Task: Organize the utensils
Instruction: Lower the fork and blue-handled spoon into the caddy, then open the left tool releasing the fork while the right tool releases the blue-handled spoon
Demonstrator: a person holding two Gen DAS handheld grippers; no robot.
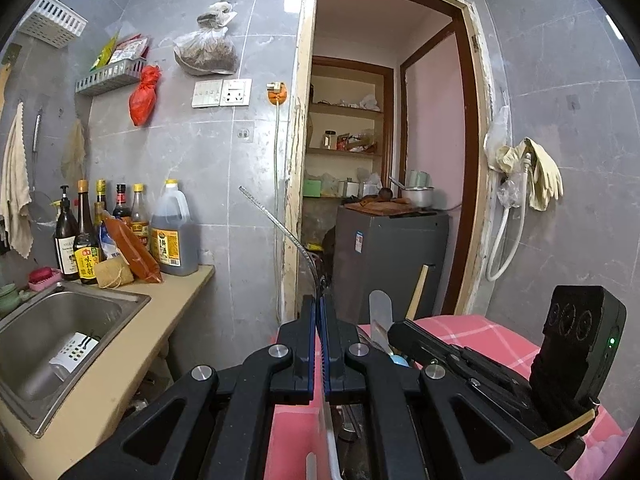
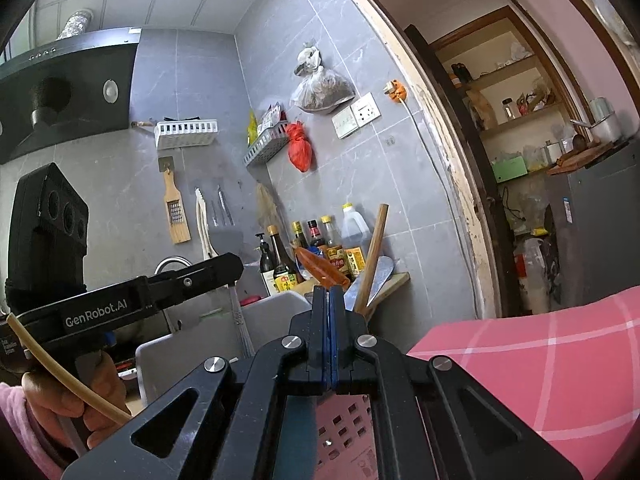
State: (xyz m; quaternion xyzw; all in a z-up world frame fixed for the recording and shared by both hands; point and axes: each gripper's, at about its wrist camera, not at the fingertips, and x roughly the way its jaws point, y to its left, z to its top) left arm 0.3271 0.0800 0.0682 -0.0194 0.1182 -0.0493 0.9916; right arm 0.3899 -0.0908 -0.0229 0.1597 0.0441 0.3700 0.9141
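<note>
Black jaws of the left hand-held gripper (image 1: 321, 312) are clamped on a thin metal utensil (image 1: 280, 224), whose long handle curves up and away to the left past the fingertips. Just right of it sits the right hand-held gripper (image 2: 329, 298), pinched fully closed with nothing visibly between the pads. Right beyond its tips, a wooden stick (image 2: 372, 256) and a metal spatula (image 2: 380, 276) poke up side by side. Farther back, bottles (image 1: 120, 232) line the tabletop (image 1: 132, 332) beside the sink (image 1: 60, 344).
</note>
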